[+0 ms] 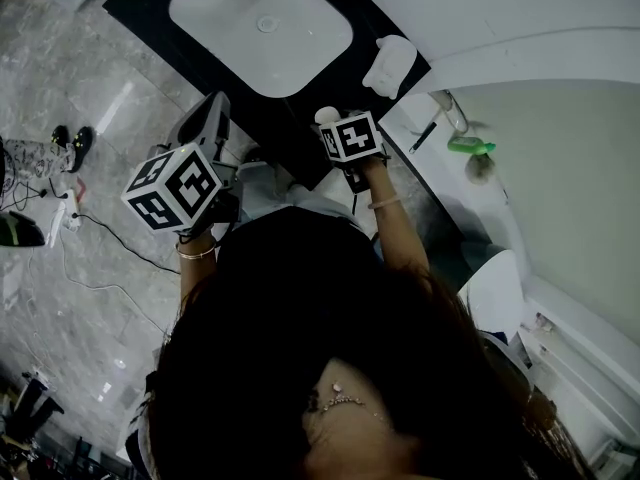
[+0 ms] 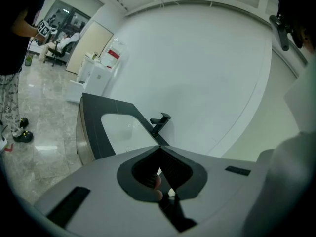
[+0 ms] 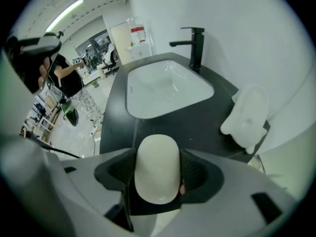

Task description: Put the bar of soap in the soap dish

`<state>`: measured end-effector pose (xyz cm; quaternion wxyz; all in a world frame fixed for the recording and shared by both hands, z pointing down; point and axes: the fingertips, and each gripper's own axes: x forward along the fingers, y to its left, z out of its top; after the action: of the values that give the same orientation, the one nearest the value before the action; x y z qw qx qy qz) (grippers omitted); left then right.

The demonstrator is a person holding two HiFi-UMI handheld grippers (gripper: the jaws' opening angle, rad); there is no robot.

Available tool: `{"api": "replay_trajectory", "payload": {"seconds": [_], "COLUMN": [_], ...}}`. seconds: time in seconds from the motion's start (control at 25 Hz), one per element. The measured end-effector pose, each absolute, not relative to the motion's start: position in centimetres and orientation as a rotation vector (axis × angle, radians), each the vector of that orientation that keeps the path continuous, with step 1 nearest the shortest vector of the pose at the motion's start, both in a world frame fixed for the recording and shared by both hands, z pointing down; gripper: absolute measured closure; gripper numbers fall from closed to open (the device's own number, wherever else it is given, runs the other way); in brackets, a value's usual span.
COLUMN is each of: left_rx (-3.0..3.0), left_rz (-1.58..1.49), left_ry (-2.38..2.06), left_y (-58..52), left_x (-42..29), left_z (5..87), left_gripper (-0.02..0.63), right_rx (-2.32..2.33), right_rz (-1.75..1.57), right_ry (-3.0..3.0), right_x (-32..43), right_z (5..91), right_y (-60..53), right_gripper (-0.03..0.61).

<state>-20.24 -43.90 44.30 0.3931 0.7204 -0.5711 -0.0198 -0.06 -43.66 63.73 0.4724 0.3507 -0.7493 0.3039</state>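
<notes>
Cream bar of soap (image 3: pixel 157 174) sits pinched in the right gripper (image 3: pixel 159 158), near me; the left gripper (image 2: pixel 159 172) is closed on nothing. Slick soap could squirt loose over the dark counter (image 3: pixel 197 128), or miss the white soap dish (image 3: pixel 247 113) far right of the basin (image 3: pixel 165 85).

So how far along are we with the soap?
Pickup looks done: the right tongs are shut on the bar of soap. In hand: it is held at the counter's near edge. To do: set it in the soap dish beside the basin. The left tongs are shut, empty.
</notes>
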Motion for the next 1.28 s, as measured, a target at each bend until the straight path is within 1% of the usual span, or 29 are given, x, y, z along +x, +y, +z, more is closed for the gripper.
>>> {"api": "replay_trajectory", "payload": {"seconds": [0.4, 0.64, 0.92, 1.28], "left_rx": [1.873, 1.870, 1.852, 1.841], "left_rz": [-0.008, 0.009, 0.053, 0.064], "left_ry": [-1.401, -1.401, -1.412, -1.435], "left_y": [-45.4, -45.9, -45.9, -46.1], "left_x": [-19.0, -19.1, -19.1, -19.7], "left_z": [44.1, 44.1, 44.7, 44.6], "left_gripper": [0.618, 0.618, 0.618, 0.618], "right_rx": [1.247, 1.496, 1.761, 1.843], "right_rz": [0.764, 0.717, 0.696, 0.649], "right_ry": [-2.004, -1.985, -1.927, -1.854], "right_x": [5.0, 9.8, 13.6, 15.0], "right_z": [55.6, 53.3, 54.7, 56.7], "right_y": [-53.6, -58.7, -62.4, -63.2], "right_gripper": [0.287, 0.287, 0.287, 0.288]}}
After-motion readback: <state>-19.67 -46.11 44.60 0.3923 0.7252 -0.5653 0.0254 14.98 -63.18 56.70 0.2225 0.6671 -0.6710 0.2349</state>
